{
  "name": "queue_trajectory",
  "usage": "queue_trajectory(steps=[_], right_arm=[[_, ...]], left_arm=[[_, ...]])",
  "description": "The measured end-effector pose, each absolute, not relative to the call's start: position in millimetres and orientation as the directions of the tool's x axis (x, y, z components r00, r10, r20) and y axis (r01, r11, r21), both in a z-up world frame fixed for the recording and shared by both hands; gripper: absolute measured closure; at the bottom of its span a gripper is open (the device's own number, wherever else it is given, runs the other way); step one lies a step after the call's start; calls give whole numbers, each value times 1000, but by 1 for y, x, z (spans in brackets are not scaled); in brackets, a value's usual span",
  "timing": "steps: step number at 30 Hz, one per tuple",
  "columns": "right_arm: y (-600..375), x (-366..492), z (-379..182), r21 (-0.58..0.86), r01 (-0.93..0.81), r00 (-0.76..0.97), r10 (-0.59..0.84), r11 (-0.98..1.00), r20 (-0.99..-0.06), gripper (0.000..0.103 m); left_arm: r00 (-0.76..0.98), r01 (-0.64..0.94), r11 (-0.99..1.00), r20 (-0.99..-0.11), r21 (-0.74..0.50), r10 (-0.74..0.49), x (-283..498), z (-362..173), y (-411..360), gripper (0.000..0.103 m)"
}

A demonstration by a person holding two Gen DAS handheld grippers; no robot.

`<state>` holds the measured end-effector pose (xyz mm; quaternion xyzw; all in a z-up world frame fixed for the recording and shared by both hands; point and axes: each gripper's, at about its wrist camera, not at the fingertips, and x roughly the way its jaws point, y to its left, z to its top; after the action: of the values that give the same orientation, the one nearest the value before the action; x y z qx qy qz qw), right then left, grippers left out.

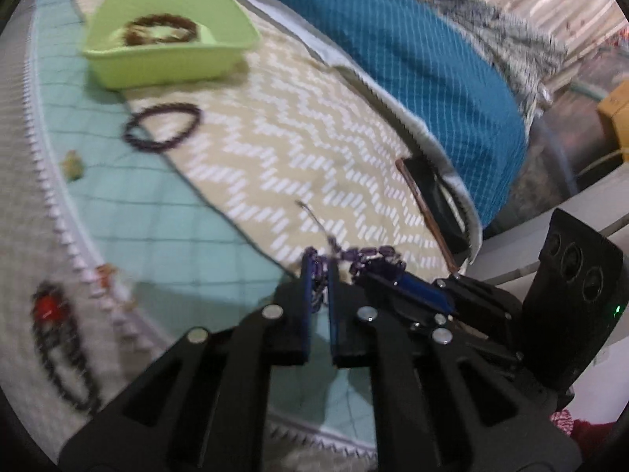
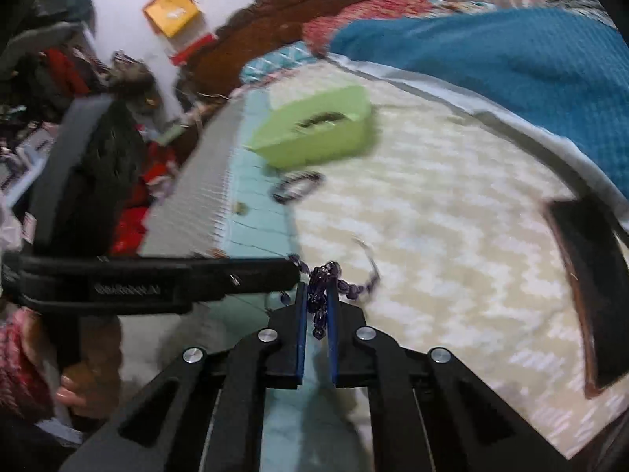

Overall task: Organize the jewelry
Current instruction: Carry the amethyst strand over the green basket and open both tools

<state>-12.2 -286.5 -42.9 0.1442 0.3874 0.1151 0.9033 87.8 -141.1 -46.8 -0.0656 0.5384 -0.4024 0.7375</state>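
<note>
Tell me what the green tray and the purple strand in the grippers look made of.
Green tray: probably moulded plastic, matte pale lime, going by its smooth one-piece walls and rounded corners. Purple strand: small glossy beads, glass or plastic, impossible to say which; they look faceted and translucent, with a thin wire-like end sticking out.

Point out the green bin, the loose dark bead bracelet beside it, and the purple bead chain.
green bin (image 1: 165,65): left wrist view, front wall.
dark bead bracelet (image 1: 194,116): left wrist view, right side of the loop.
purple bead chain (image 2: 319,295): right wrist view, beads bunched between the gripper's pads.
</note>
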Motion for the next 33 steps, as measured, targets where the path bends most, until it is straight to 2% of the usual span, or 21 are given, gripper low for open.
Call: queue_trajectory(steps=[11, 16, 19, 24, 26, 27, 28, 30, 33], right_arm=[[-252, 52, 82, 330, -288, 759, 424, 899, -494, 103], [-250, 106, 128, 266, -318, 785, 410, 910, -465, 103], [-255, 139, 136, 280, -313, 782, 414, 908, -467, 103], [-259, 191, 103, 314, -263, 751, 398, 912, -527, 103], [-260, 212, 68, 328, -227, 698, 388, 917, -602, 101], [-263, 226, 38, 353, -185, 632, 386, 917, -672, 91], [-265, 229, 20, 372, -160, 600, 389, 914, -699, 82], [-275, 217, -8, 422, -118, 589, 405, 899, -699, 82], [-281, 177, -17, 475, -131, 631, 443, 870, -637, 82]], left_arm=[[321, 575, 636, -573, -515, -754, 137, 87, -97, 97], [405, 585, 663, -539, -467, -738, 177, 127, -98, 97], [438, 580, 687, -543, -438, -716, 201, 137, -104, 97], [461, 548, 749, -613, -372, -641, 240, 111, -117, 96], [489, 504, 817, -687, -280, -537, 256, 76, -123, 96], [492, 478, 844, -723, -242, -486, 261, 58, -122, 96], [475, 443, 870, -766, -217, -433, 267, 37, -119, 96], [436, 395, 874, -779, -285, -451, 263, 10, -97, 96], [469, 364, 872, -744, -328, -475, 238, -2, -60, 96]])
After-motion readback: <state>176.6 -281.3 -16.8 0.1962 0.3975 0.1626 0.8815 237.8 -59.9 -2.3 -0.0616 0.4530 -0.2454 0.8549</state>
